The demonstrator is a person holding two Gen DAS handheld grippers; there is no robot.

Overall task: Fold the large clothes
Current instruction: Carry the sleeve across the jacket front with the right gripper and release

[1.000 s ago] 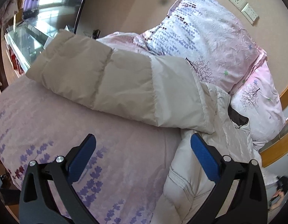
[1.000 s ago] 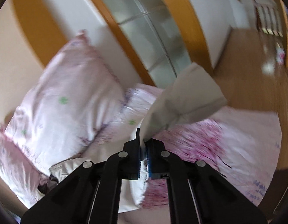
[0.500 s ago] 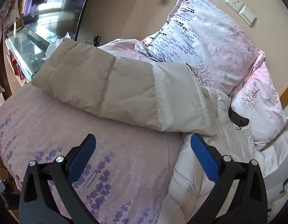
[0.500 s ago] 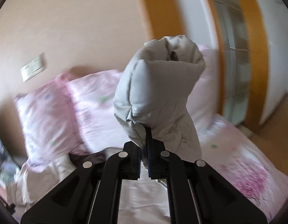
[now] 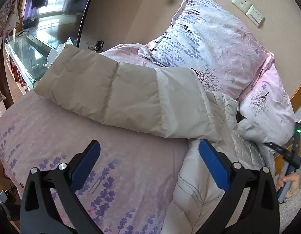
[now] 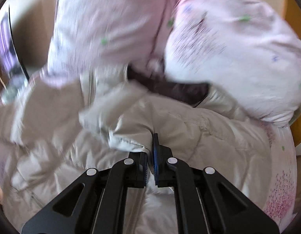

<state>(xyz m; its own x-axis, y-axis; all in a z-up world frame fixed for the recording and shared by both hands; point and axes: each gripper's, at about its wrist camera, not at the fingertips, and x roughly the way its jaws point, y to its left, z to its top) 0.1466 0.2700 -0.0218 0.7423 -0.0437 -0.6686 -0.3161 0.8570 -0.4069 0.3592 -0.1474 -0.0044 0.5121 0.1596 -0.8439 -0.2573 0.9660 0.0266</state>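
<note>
Big puffy jacket lies on the bed, collar end up by the pillows. Its beige sleeve is stretched flat across the pink flowered bedspread, cuff end toward the glass stand at far left. L claw hangs over the bed w/ jaws wide apart, nothing between the blue pads; the R-side pad sits just over the jacket's body edge, the other over bare bedspread. R claw is clamped tight on a fold of the other sleeve, fabric bunched up between the pads and draped over the jacket's front. Right wrist view is blurred, so detail there is rough; a dark lining at the collar shows near the pillows. In the left wrist view the R claw's body shows at the right edge w/ a green light, a hand on its handle, pale grey sleeve cloth bunched ahead of it. Two pillows lean on the wall behind the jacket, a wall socket above them.
</note>
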